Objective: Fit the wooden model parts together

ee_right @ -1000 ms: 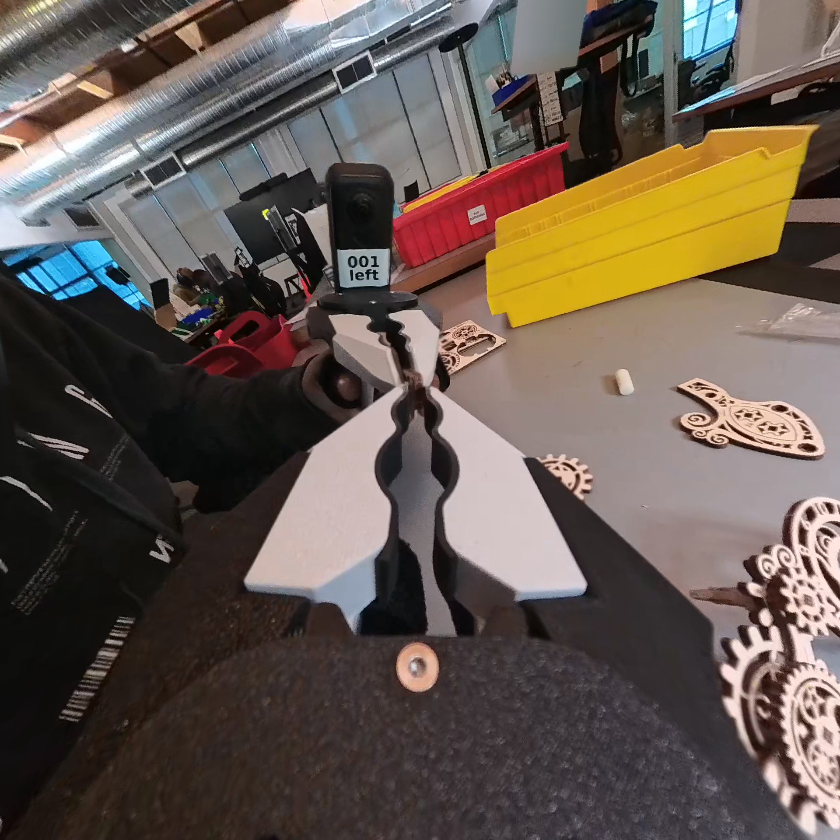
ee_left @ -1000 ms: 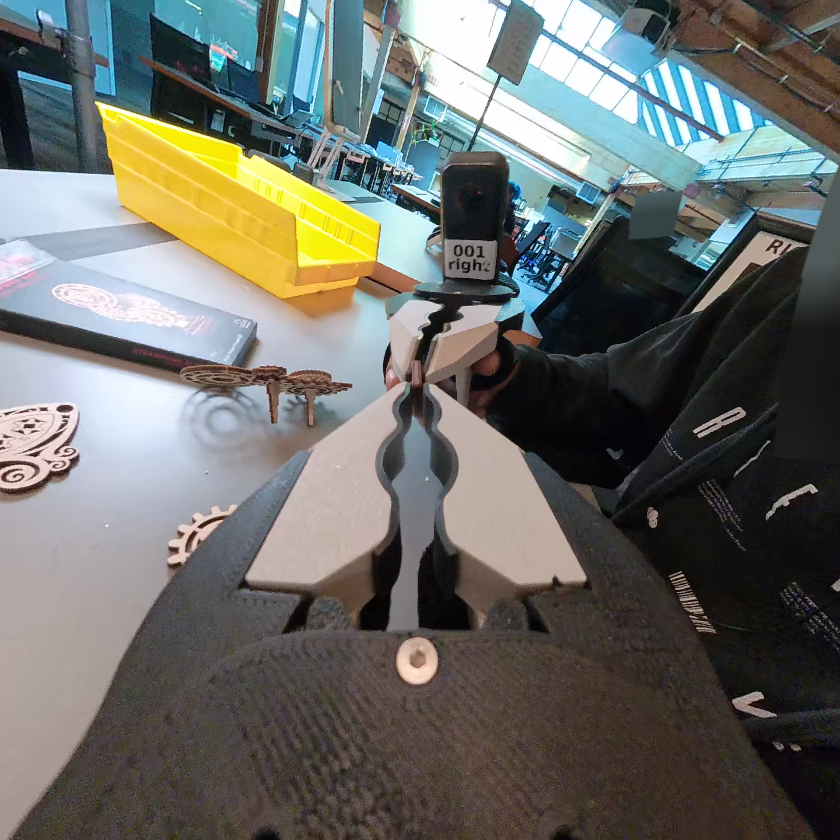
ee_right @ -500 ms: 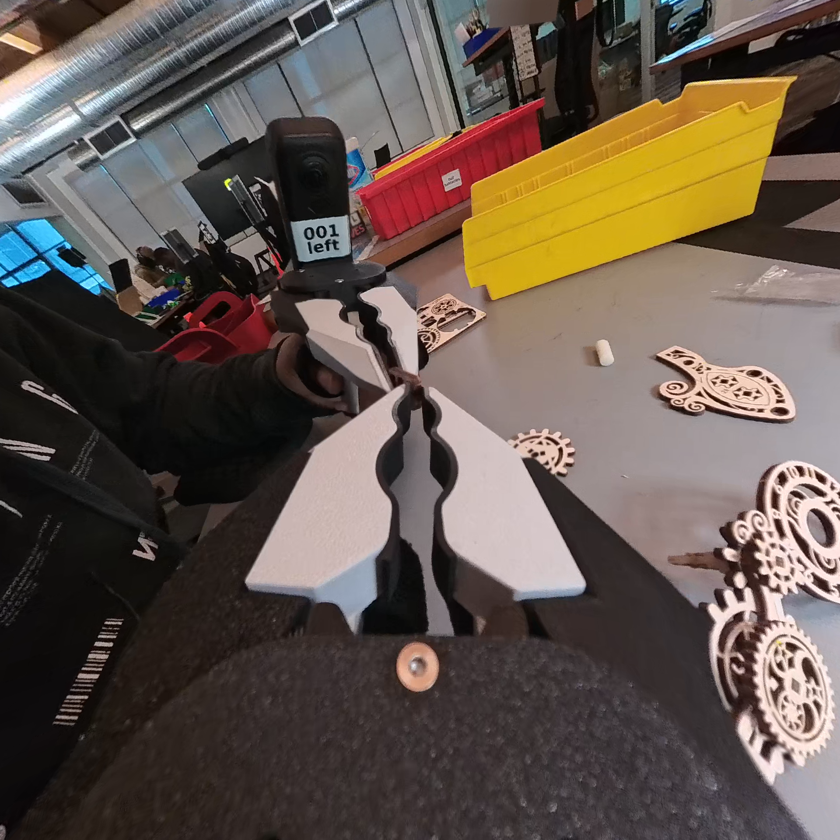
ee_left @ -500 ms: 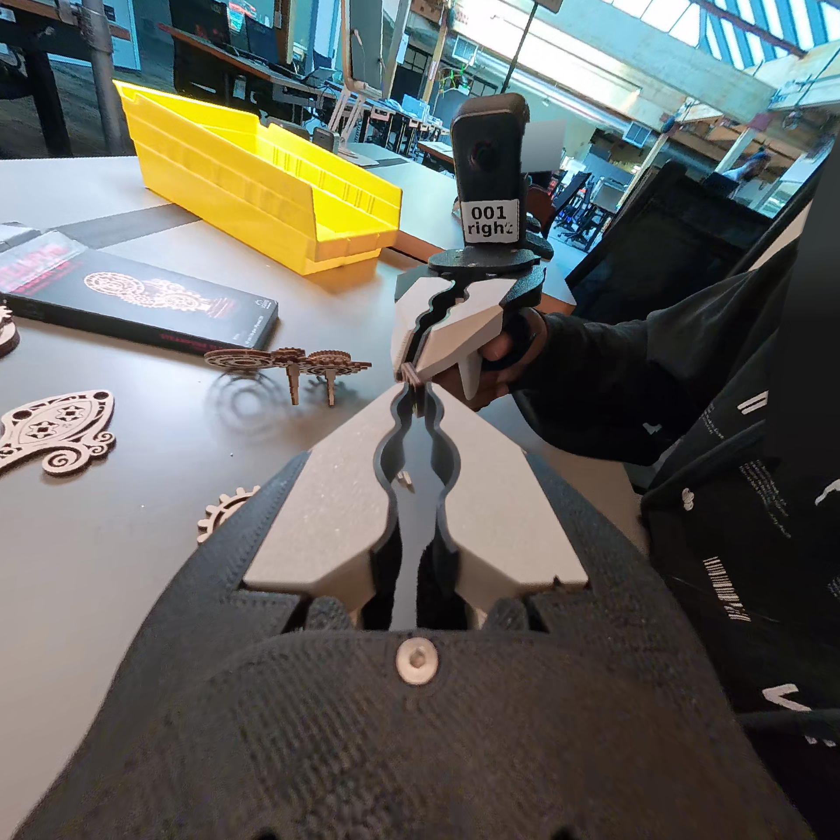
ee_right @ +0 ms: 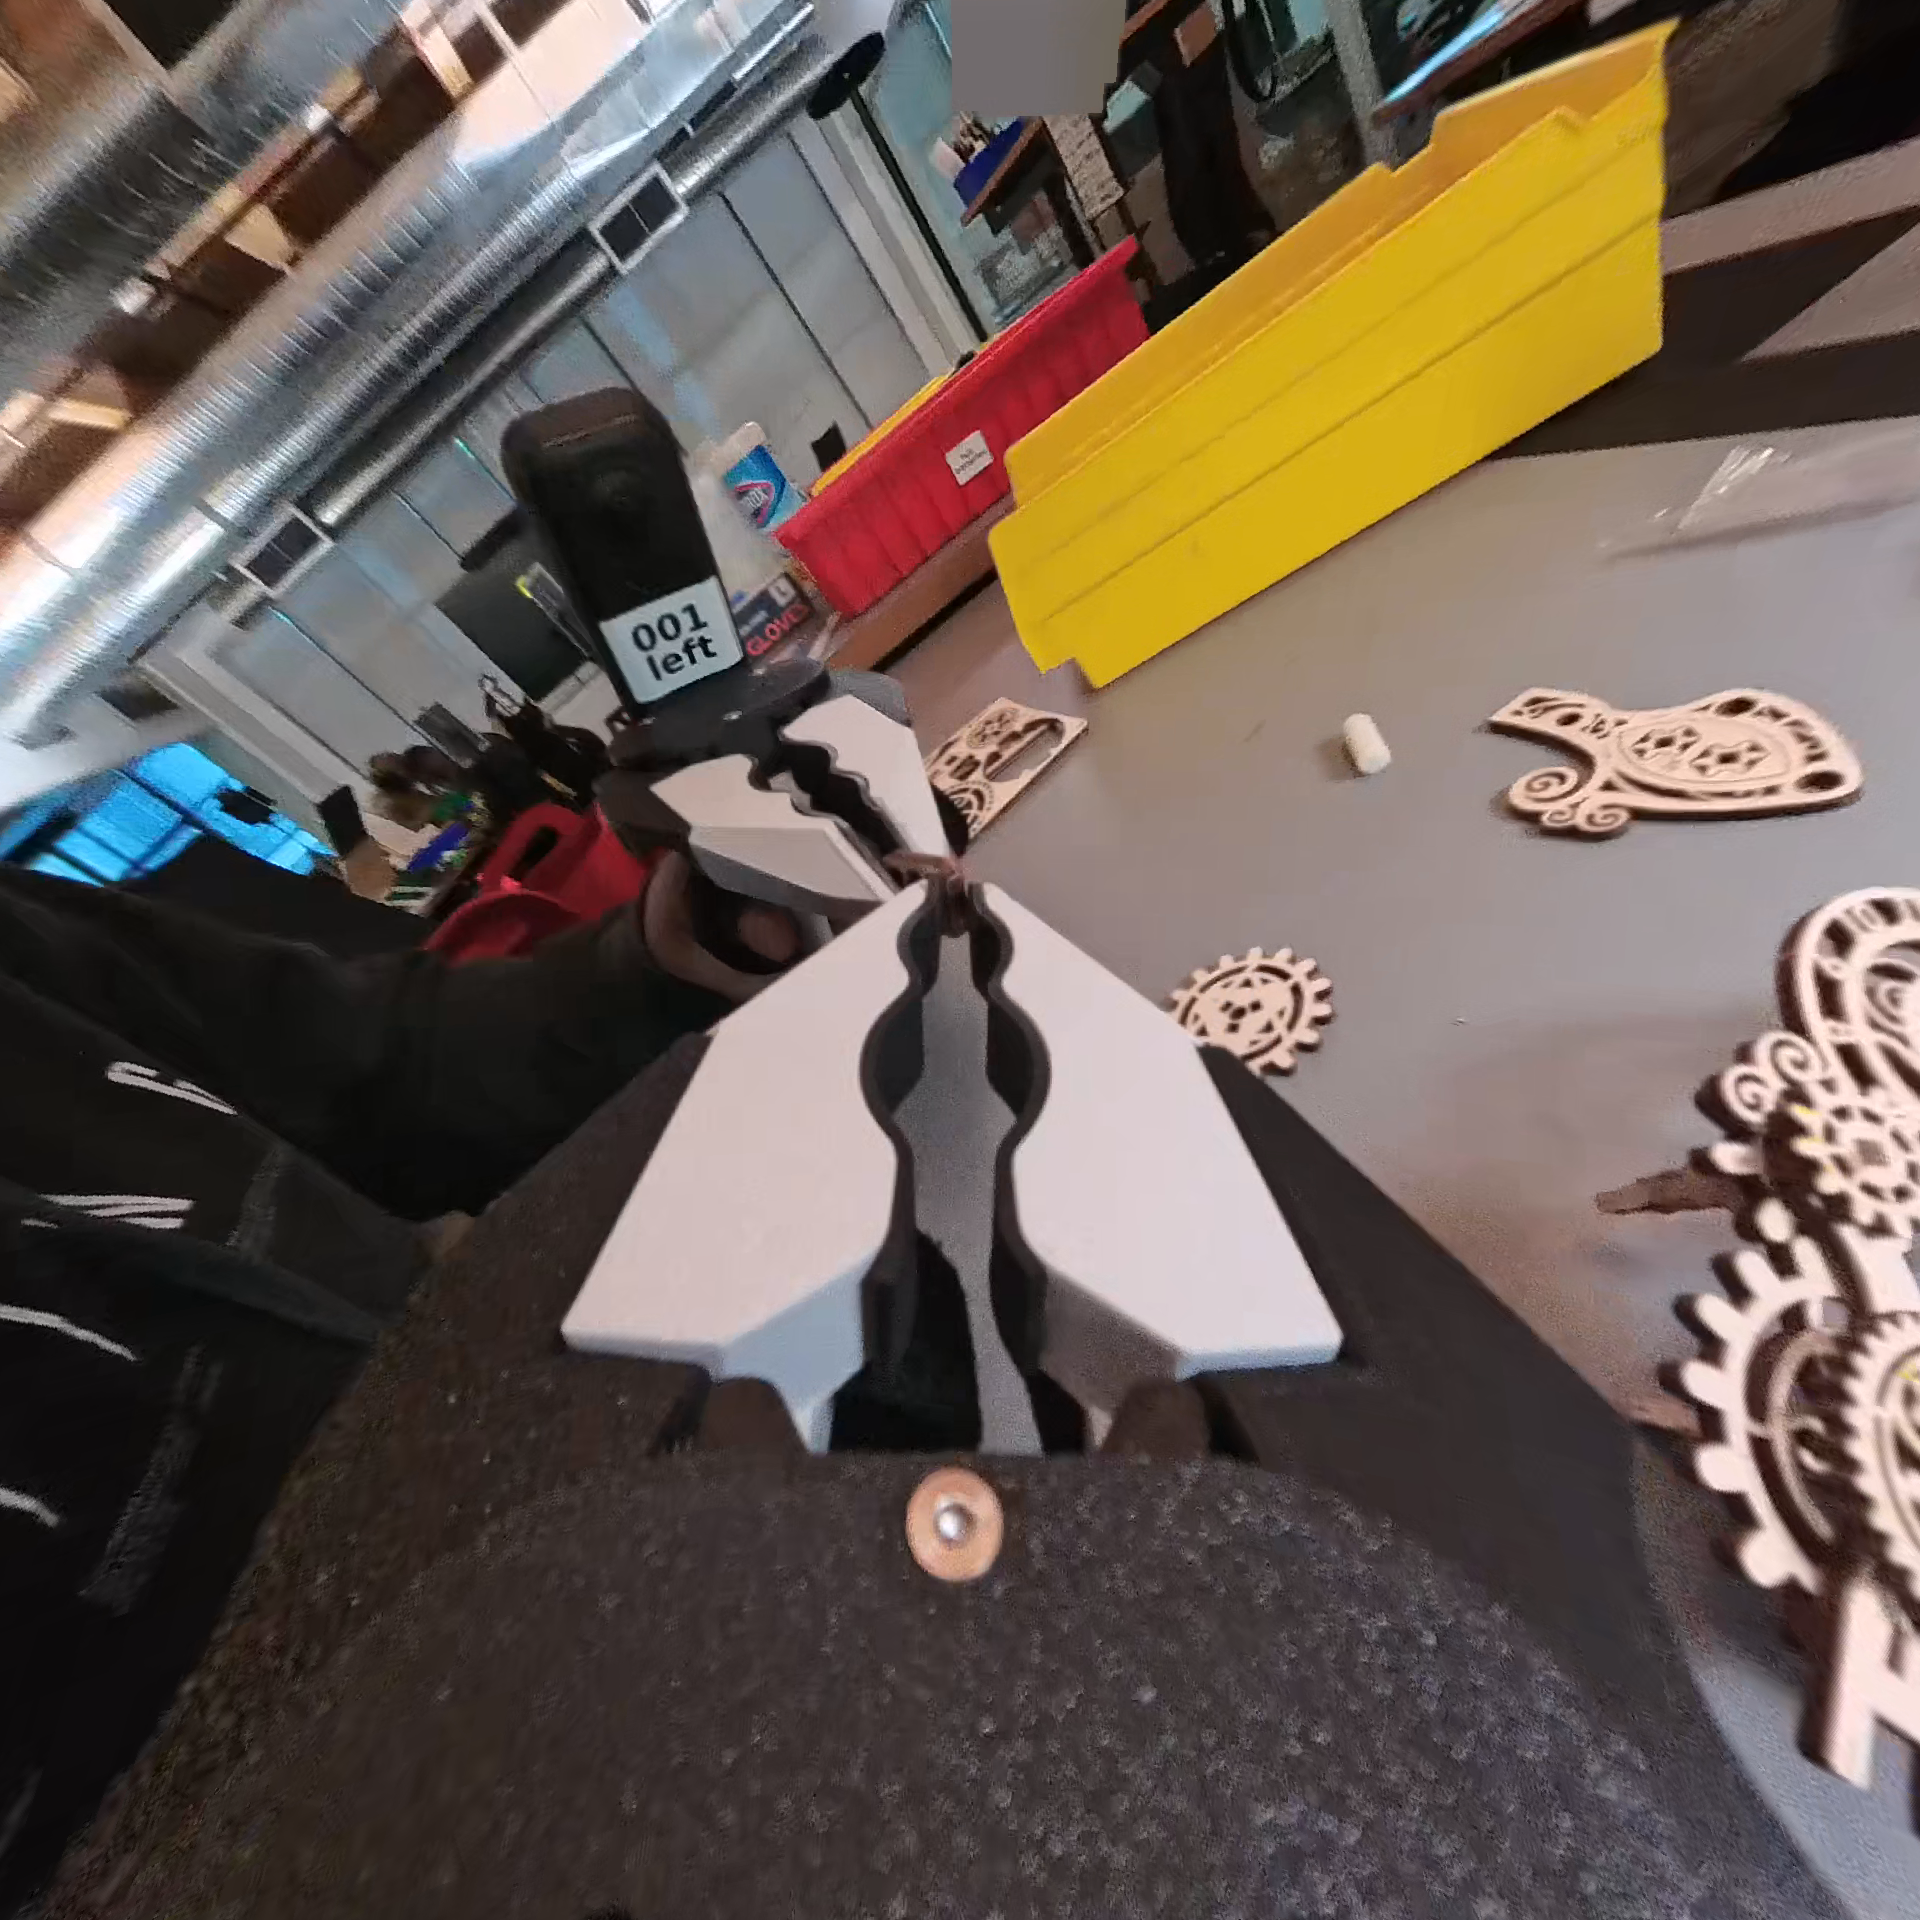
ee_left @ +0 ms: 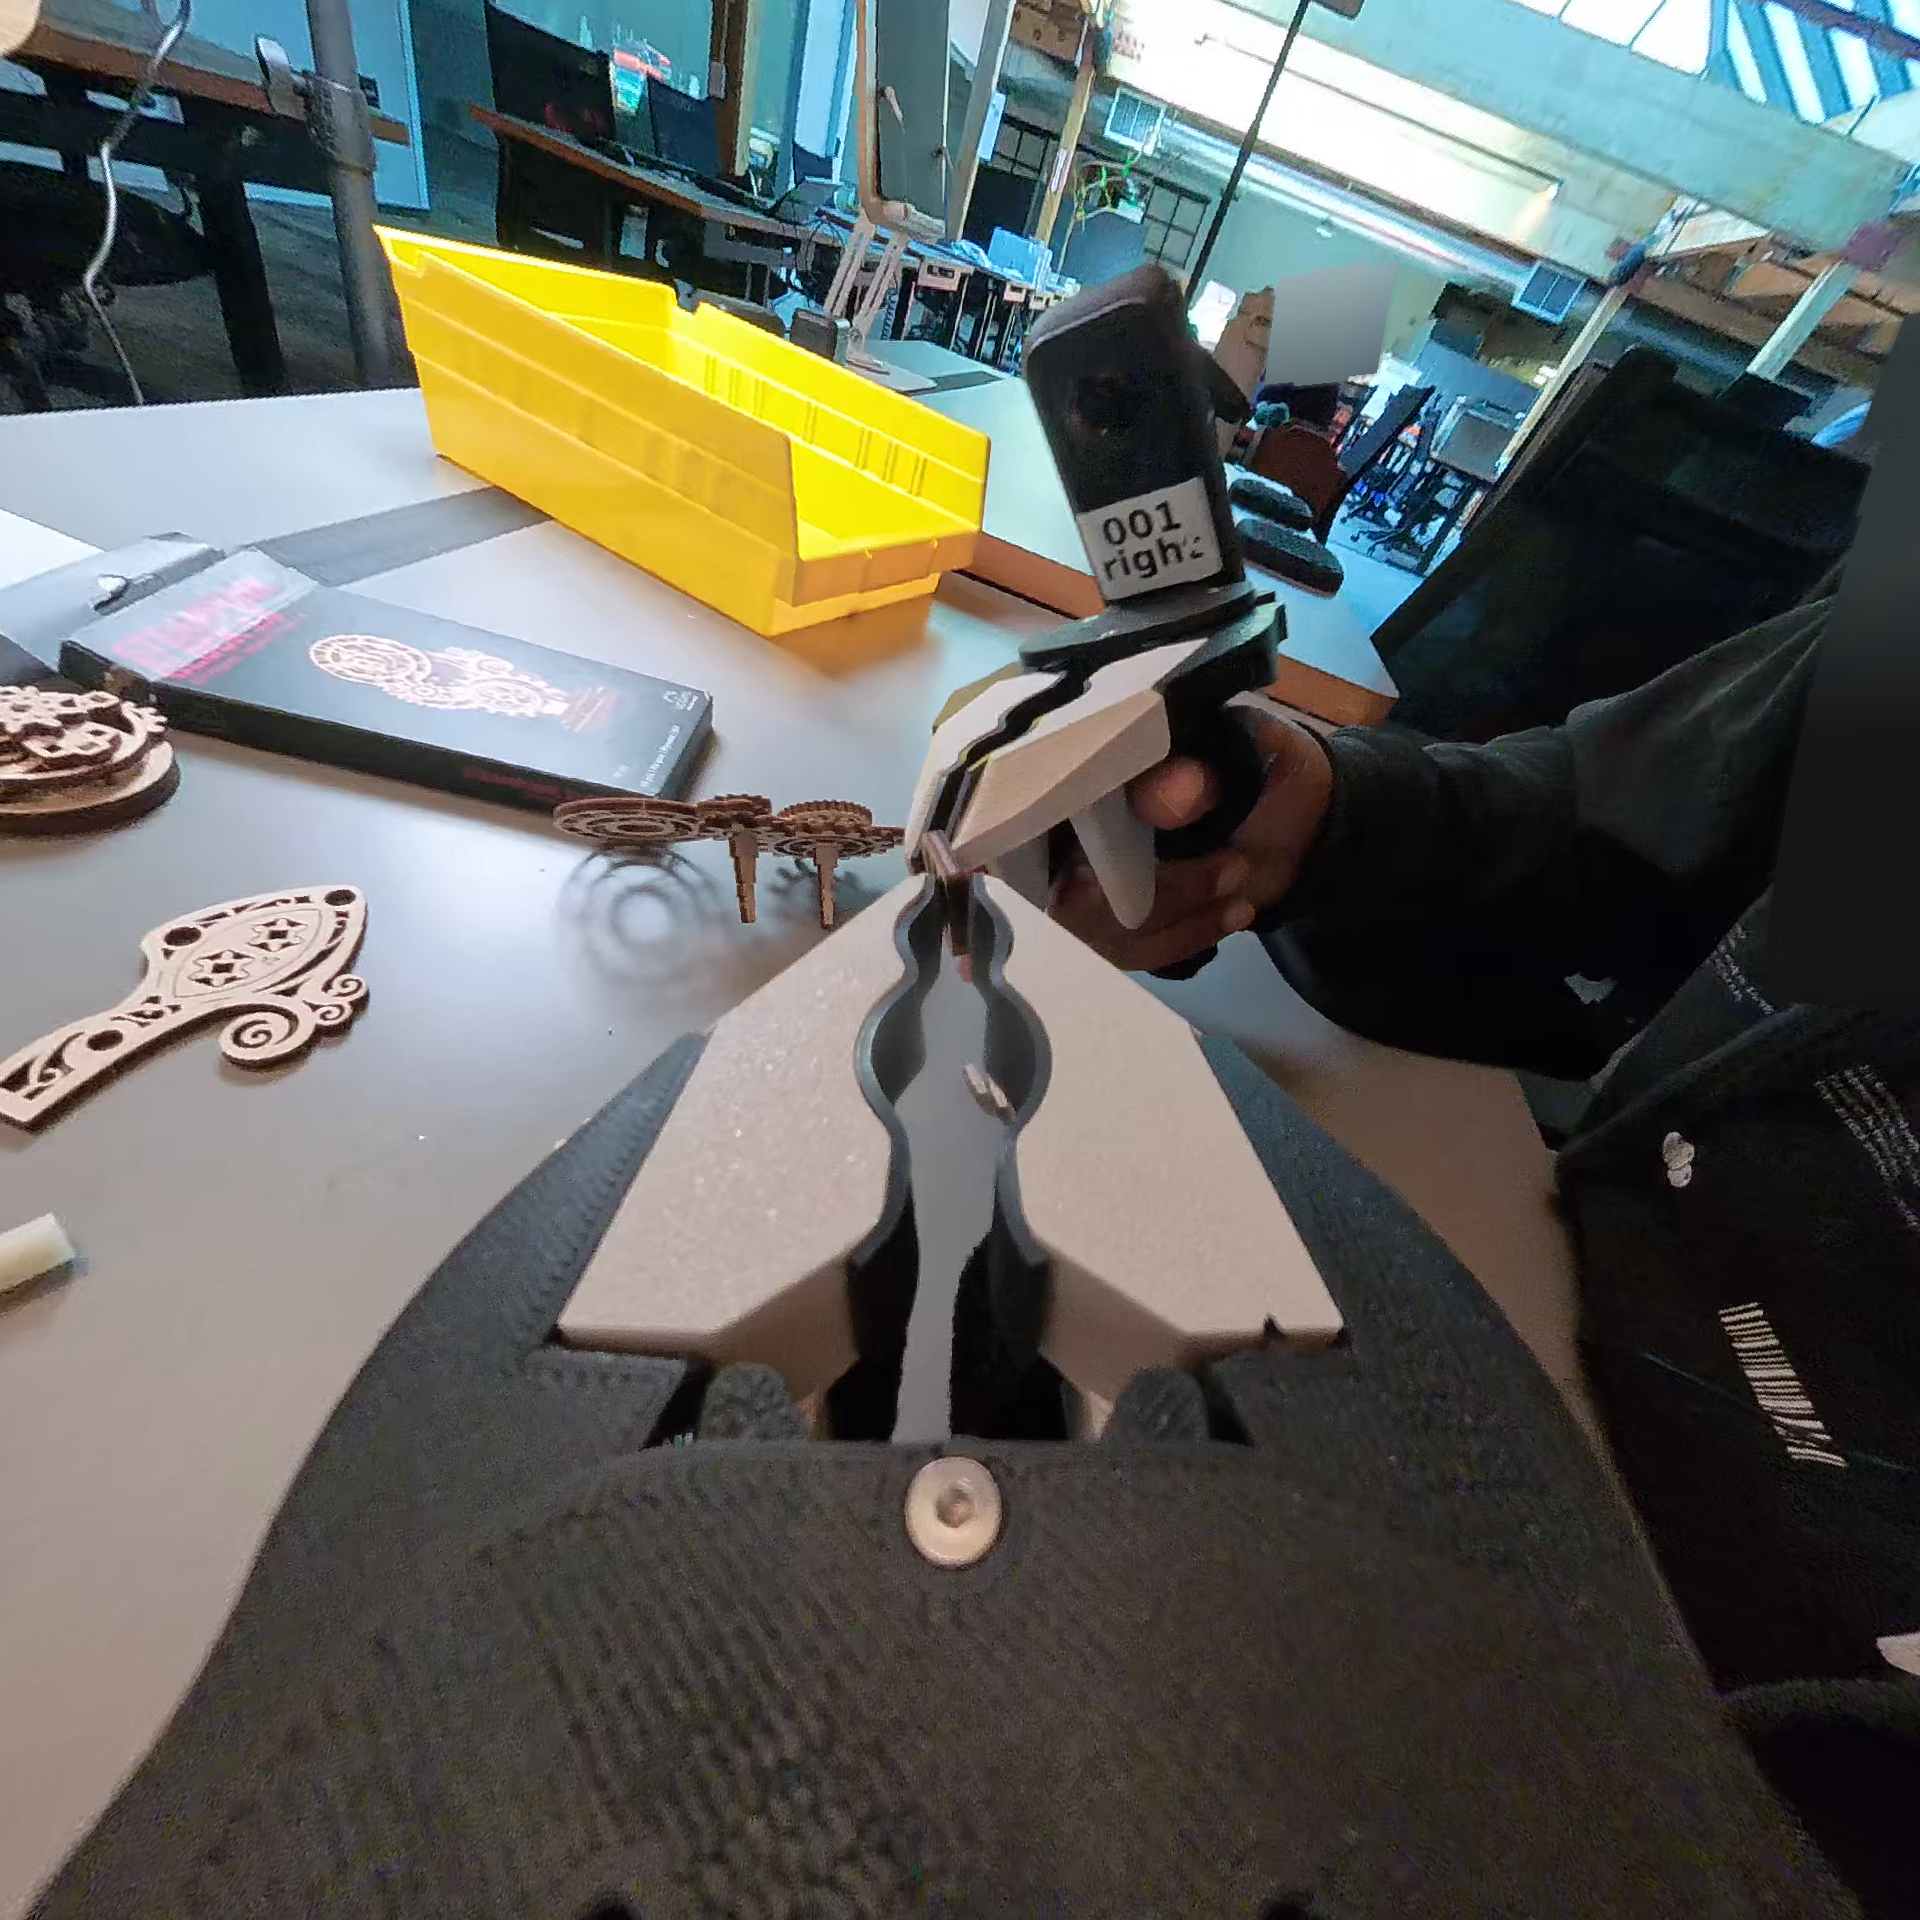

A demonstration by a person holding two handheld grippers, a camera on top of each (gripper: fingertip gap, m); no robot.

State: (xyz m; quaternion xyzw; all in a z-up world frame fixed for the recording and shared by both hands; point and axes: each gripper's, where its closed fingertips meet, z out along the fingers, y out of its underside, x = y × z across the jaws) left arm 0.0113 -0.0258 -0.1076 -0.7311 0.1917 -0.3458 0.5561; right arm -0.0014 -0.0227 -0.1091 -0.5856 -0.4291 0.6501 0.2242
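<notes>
The left claw (ee_left: 948,904) and the right claw (ee_right: 951,899) meet tip to tip above the grey surface (ee_left: 436,1039), each with its jaws drawn together on a small dark wooden piece (ee_left: 943,868); the piece is so slight and so covered by the grey fingertips that its shape cannot be made out, nor whether it is one part or two being joined. In the left wrist view the right claw comes in from 1 o'clock, held by a hand (ee_left: 1195,862) in a dark sleeve, and a tiny wooden bit (ee_left: 982,1091) shows low in the gap between the left claw's fingers, too small to identify. At 11 o'clock of the meeting point stands a gear assembly (ee_left: 727,821) on two pegs, near a black box (ee_left: 416,686) and, further out, a yellow bin (ee_left: 686,457). At 9 o'clock lies a flat ornate wooden plate (ee_left: 197,987); a stack of round wooden parts (ee_left: 73,748) is cut off by the left edge, as is a white cylinder (ee_left: 31,1252) at 8 o'clock. In the right wrist view a loose gear (ee_right: 1252,1008) lies just beside the right claw at 3 o'clock, a wooden sheet (ee_right: 997,748) is partly hidden behind the left claw, and the frame's right edge is blurred and crops the gear assembly there
</notes>
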